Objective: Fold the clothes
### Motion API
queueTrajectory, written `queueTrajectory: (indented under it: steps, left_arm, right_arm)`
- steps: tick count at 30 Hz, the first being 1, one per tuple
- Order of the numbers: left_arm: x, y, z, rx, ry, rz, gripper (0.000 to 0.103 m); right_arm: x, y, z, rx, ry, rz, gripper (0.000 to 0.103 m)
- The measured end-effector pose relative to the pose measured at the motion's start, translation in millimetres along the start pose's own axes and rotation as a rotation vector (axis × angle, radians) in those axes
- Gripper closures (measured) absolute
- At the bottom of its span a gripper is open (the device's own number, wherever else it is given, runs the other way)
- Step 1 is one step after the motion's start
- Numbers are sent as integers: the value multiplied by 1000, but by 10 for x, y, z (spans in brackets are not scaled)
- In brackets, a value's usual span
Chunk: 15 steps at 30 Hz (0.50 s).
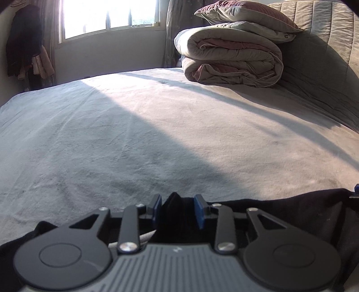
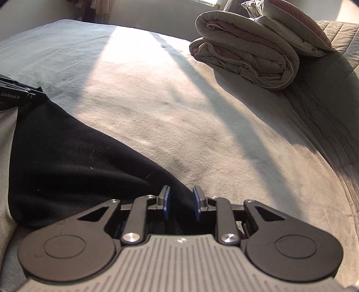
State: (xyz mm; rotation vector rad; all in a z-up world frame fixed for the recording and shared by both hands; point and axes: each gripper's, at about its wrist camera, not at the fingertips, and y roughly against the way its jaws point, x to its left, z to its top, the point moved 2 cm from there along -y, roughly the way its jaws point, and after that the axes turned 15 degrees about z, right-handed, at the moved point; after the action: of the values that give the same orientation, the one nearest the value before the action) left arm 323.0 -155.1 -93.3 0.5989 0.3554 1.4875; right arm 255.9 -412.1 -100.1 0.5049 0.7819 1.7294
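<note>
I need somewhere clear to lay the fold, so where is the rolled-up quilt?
In both views the quilt sits far right on the bed, under a pillow.

Garment (image 2: 74, 157) I'm working with — solid black, no print that I can make out, a few pale lint specks on it. Both grippers, left (image 1: 179, 210) and right (image 2: 181, 202): black linkages, grey ribbed housings, silver screw heads, blue pads (image 1: 199, 211) on the fingers. White lettering on the black side of the left one, seen from my right camera. Bed sheet (image 1: 134, 125) pale grey-white, plain, with a warm cream band where sunlight crosses it. Folded duvet (image 1: 233, 58) — beige-grey outside, dusty rose inside, thin white piping. Pillow (image 1: 244, 13) on top maroon over light grey. Headboard (image 1: 318, 45) grey-olive, quilted in stripes. Hanging clothes (image 1: 24, 40) dark with tan beneath.
</note>
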Motion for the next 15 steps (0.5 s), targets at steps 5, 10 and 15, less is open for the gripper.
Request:
queueTrajectory:
  steps: [5, 10, 15]
  left_arm:
    - [-144, 179, 85, -5, 10, -89, 61]
    - [-570, 307, 121, 12, -70, -211, 61]
    - [-1024, 460, 67, 34, -138, -368, 65]
  right_arm:
    - [-414, 374, -120, 28, -120, 30, 69]
    - [-875, 726, -334, 59, -249, -9, 69]
    - [-1233, 959, -602, 111, -393, -11, 69]
